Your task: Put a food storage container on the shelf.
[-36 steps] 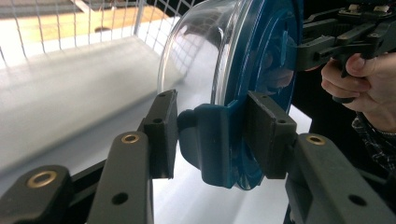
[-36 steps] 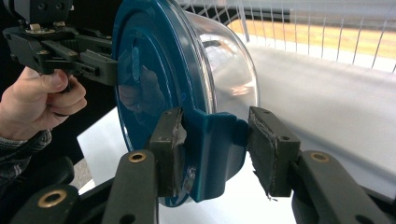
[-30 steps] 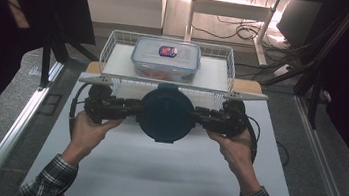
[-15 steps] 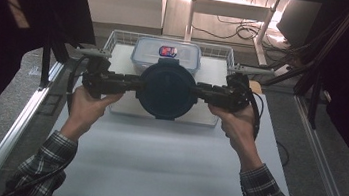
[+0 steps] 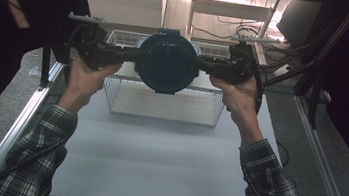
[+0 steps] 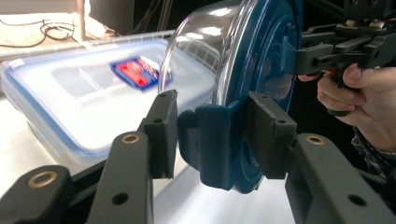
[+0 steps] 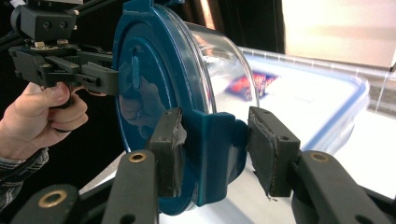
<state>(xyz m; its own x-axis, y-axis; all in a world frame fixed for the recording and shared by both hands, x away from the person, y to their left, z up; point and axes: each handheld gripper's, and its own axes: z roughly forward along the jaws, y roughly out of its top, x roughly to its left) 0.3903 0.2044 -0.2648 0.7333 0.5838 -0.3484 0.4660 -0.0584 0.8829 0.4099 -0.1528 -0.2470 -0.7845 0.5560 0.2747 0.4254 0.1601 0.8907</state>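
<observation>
1. Setting: white table (image 5: pixel 154 161) under dim light, flanked by grey floor and metal rails; cables lie on the pale floor behind.
2. Wire basket (image 5: pixel 162 99): stands on the table's far half, its white floor bare at the near end.
3. Box (image 6: pixel 88 93): clear, rectangular, blue-rimmed lid with a red-and-blue label; lies in the basket, behind and below the bowl as both gripper views show it.
4. Bowl (image 5: pixel 167 63): round, clear glass, dark blue clip-on lid. Held in the air above the basket, tipped on edge so the lid faces the high camera and the glass body faces the box. One lid clip points at each gripper.
5. Left gripper (image 6: pixel 212 135): held in the person's left hand (image 5: pixel 84 74), at the bowl's left in the high view. Jaws partly open around the lid's clip tab and rim; the right pad presses the lid's face, the left pad sits just beside the tab, and whether it touches cannot be told.
6. Right gripper (image 7: pixel 215 149): held in the right hand (image 5: pixel 238 93), at the bowl's right. Jaws partly open around the opposite clip tab; the left pad lies against the lid, the right pad stands slightly clear of the tab.
7. Sleeves: plaid, entering from the bottom edge.
</observation>
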